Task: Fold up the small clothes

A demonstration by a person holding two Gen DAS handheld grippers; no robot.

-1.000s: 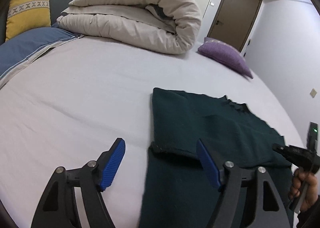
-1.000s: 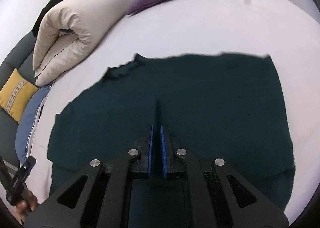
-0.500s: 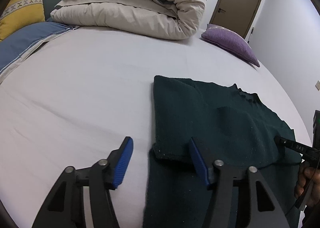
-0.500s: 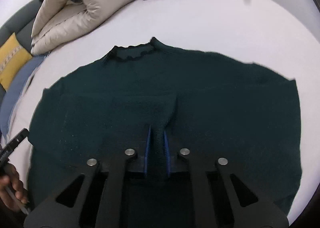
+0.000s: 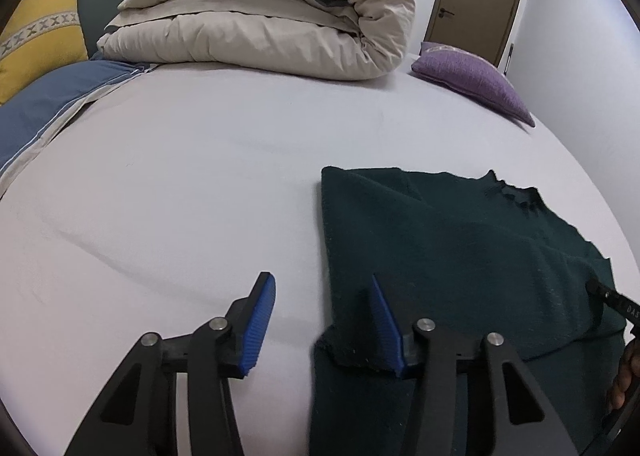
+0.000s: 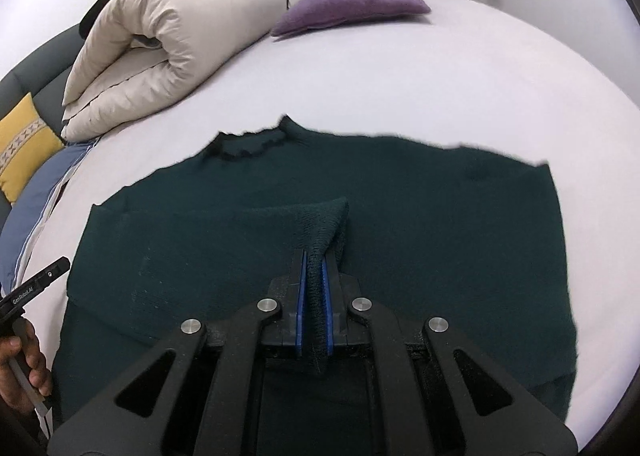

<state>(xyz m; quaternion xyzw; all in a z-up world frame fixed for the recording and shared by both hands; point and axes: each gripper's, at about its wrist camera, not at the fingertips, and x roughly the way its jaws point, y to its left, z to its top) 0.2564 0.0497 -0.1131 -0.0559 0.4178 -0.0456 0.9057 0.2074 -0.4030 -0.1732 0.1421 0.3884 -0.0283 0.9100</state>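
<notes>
Dark green knit sweater [image 6: 420, 216] lay flat on the bed [image 6: 460, 68], collar toward the duvet [image 6: 168, 52]. Right gripper [image 6: 314, 268] was clamped on a ridge of knit pinched up from the sweater's middle. Left gripper [image 5: 320, 316] stood apart, empty, straddling the sweater's left edge at a folded-over lip, one pad over sheet, one over knit. Judgement: a fold in progress. To do it well, close the left on that edge level with the right, lift both evenly, carry across without dragging the lower layer. Risk: knit stretching or bunching.
</notes>
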